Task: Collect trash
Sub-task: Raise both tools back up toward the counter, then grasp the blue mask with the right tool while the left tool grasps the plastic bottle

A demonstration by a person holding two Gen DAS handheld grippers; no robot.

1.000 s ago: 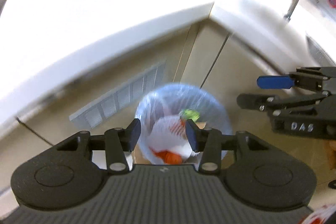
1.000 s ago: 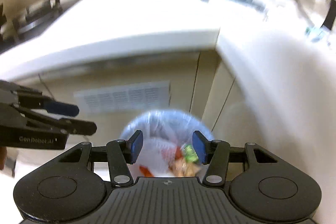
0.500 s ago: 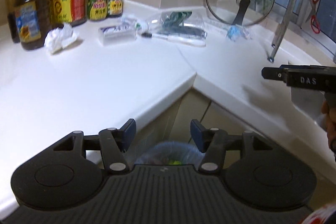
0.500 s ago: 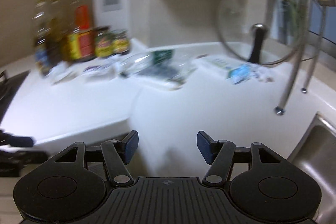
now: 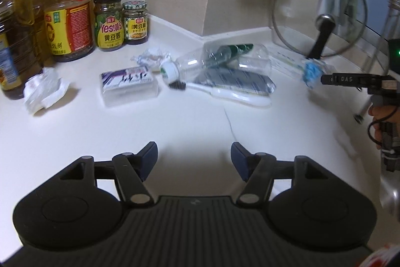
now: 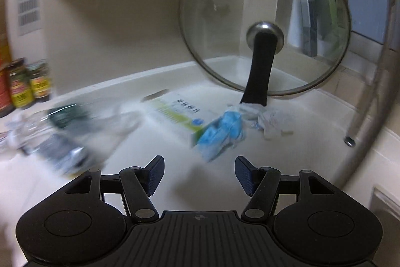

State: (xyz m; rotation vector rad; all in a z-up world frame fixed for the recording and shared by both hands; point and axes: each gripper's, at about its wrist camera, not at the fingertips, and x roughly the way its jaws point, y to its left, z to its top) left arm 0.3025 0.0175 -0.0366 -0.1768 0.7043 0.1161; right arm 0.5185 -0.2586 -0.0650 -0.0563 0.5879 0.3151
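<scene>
The left gripper (image 5: 194, 157) hangs over the white counter (image 5: 175, 121), its jaws opening with nothing between them. The right gripper (image 6: 199, 173) is parted and empty too. Ahead of it lies a blue wrapper (image 6: 221, 133); a plastic bottle (image 5: 217, 61) lies further left.

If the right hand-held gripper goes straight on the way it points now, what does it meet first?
Probably the crumpled blue wrapper, lying just ahead of the open right hand-held gripper; depth is unclear in the blur.
</scene>
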